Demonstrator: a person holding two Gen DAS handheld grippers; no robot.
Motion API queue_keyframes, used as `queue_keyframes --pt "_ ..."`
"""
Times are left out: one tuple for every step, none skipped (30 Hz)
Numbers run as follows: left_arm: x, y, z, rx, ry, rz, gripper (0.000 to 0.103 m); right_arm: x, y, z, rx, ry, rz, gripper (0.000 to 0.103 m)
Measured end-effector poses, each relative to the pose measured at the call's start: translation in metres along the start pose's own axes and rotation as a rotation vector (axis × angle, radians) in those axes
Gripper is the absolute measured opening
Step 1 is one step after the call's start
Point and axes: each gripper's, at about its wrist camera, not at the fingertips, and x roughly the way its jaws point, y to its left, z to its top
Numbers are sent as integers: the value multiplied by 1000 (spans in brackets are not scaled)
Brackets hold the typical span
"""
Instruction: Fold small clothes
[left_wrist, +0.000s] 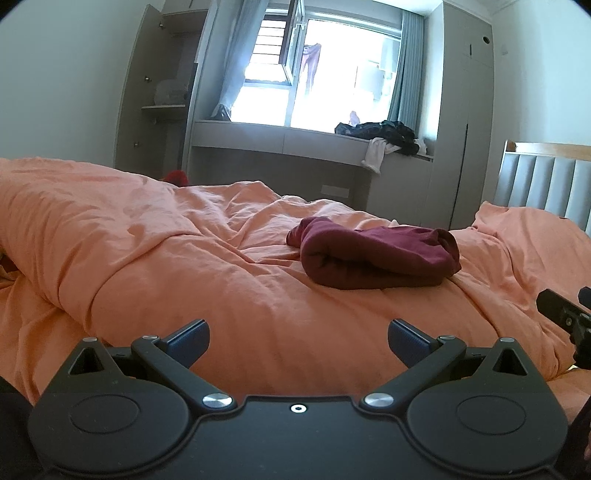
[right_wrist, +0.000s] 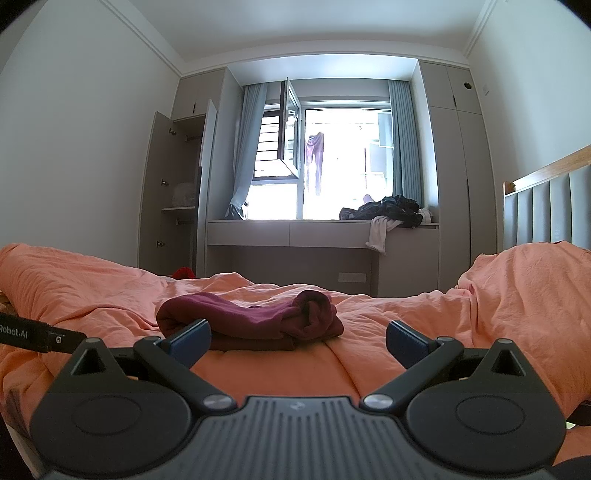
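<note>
A dark red garment (left_wrist: 373, 254) lies folded in a compact bundle on the orange duvet (left_wrist: 147, 258). In the right wrist view the garment (right_wrist: 251, 321) sits just beyond the fingers, slightly left of centre. My left gripper (left_wrist: 298, 341) is open and empty, held above the duvet, short of the garment and to its left. My right gripper (right_wrist: 298, 341) is open and empty, its left fingertip (right_wrist: 190, 341) close in front of the garment's near edge. The right gripper's body shows at the right edge of the left wrist view (left_wrist: 569, 317).
The duvet (right_wrist: 480, 314) is rumpled, with a raised ridge at left and a mound at right by the grey padded headboard (right_wrist: 546, 210). A window bench (right_wrist: 295, 232) with a pile of dark clothes (right_wrist: 388, 212) stands beyond the bed. An open wardrobe (right_wrist: 177, 199) is at left.
</note>
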Motion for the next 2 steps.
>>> queue_keyframes --pt "0 0 0 0 -1 2 103 0 0 0 0 0 0 103" --pt "0 0 1 -1 0 3 103 0 0 0 0 0 -1 103"
